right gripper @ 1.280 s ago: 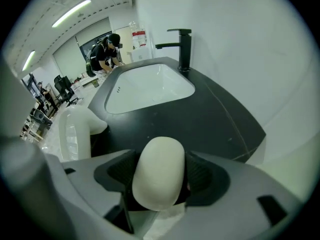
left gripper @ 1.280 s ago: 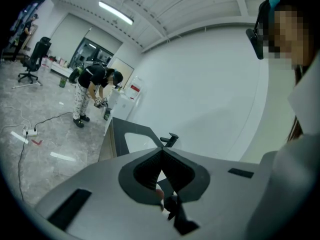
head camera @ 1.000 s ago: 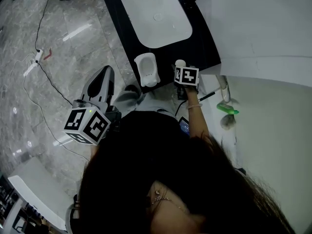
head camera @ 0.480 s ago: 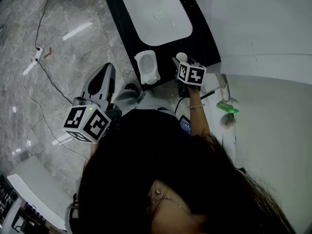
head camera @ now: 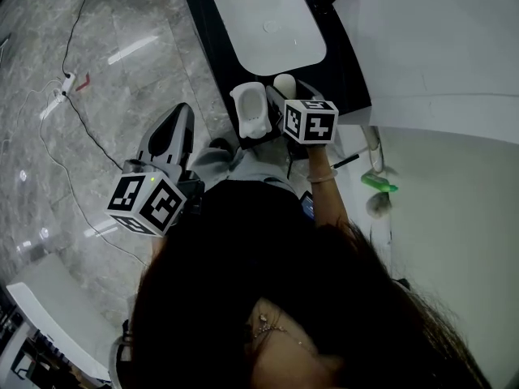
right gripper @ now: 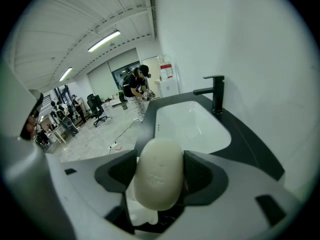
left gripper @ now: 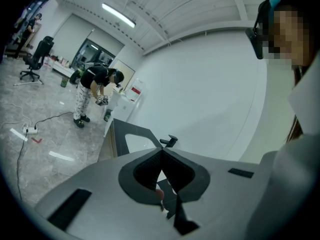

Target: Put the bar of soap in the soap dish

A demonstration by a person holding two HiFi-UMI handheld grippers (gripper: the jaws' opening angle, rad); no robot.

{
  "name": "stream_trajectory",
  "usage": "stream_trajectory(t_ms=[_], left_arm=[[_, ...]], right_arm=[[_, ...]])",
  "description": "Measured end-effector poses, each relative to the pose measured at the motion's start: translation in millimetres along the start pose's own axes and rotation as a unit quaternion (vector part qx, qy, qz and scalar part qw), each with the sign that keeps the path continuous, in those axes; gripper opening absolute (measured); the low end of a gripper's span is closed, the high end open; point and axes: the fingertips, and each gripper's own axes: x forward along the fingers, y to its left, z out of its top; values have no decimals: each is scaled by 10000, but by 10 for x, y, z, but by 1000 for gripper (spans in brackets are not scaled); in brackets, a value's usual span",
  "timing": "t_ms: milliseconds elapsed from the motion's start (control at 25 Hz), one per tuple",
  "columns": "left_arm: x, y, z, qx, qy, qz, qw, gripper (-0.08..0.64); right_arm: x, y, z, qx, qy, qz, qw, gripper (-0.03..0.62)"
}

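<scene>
Hovering the bar of soap [head camera: 284, 83] just beside the soap dish [head camera: 243, 96], above the dark counter [head camera: 345, 63]: the carry step, by the look of it. Next calls for centring over the dish, lowering, then letting go. Pinching the bar across its width with the right tongs [right gripper: 160, 171], spread only that wide. Holding the left tongs [left gripper: 161, 184] pressed together, with nothing between, well apart over the floor [head camera: 97, 79].

An open-plan lab or office hall with a mock bathroom corner; black desk [head camera: 345, 67] with white basin [head camera: 268, 23] and black tap [right gripper: 215, 94] at 12 o'clock; office chair [left gripper: 37, 59], ceiling strip lights [left gripper: 117, 15]; power strip [head camera: 67, 82] on marble floor [head camera: 130, 79] at 10 o'clock.
</scene>
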Motion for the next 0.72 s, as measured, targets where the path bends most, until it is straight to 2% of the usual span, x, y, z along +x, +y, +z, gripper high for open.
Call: stream_trajectory(t_ms=[360,720], left_arm=[[-199,170,27,-87,-136,288,9995,-5],[-345,231,-8,-86,-120,407,9991,-5]], right_arm=[[164,489,-22,-305,143,472,9983,305],[327,619,-297,-539,367,421,9970,306]])
